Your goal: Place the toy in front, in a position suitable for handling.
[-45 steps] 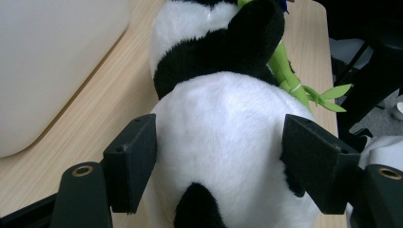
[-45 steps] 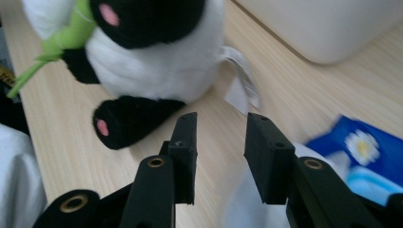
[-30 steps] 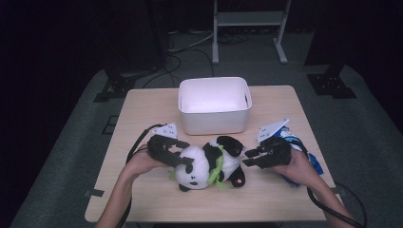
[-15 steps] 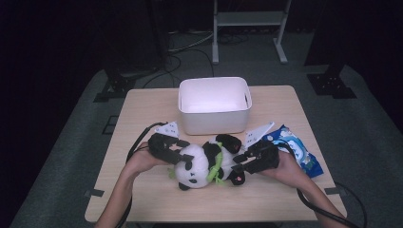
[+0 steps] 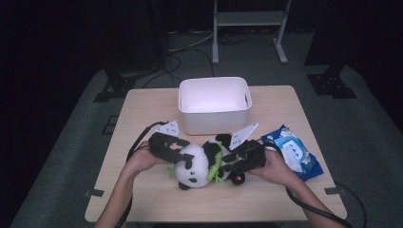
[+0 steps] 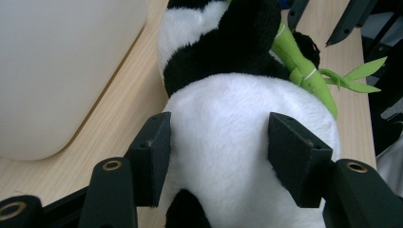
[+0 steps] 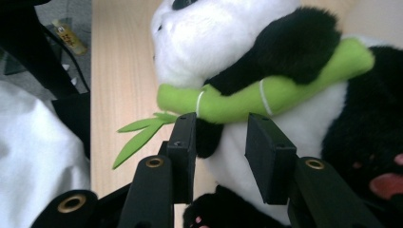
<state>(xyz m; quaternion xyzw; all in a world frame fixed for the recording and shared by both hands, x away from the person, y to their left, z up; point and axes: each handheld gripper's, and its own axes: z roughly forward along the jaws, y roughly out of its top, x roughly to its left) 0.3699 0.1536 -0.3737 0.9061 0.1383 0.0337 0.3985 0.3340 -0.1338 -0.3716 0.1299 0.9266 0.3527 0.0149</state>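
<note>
Panda (image 5: pixel 197 164) lies between both grippers' jaws, seemingly touching.

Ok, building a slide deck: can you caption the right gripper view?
Right gripper, jaws open, at the plush panda's belly just below its green bamboo stalk.

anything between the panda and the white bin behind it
Nothing visible. The panda lies just in front of the white bin, with bare table between them; the bin looks empty. Both tools, left and right, flank the toy.
</note>
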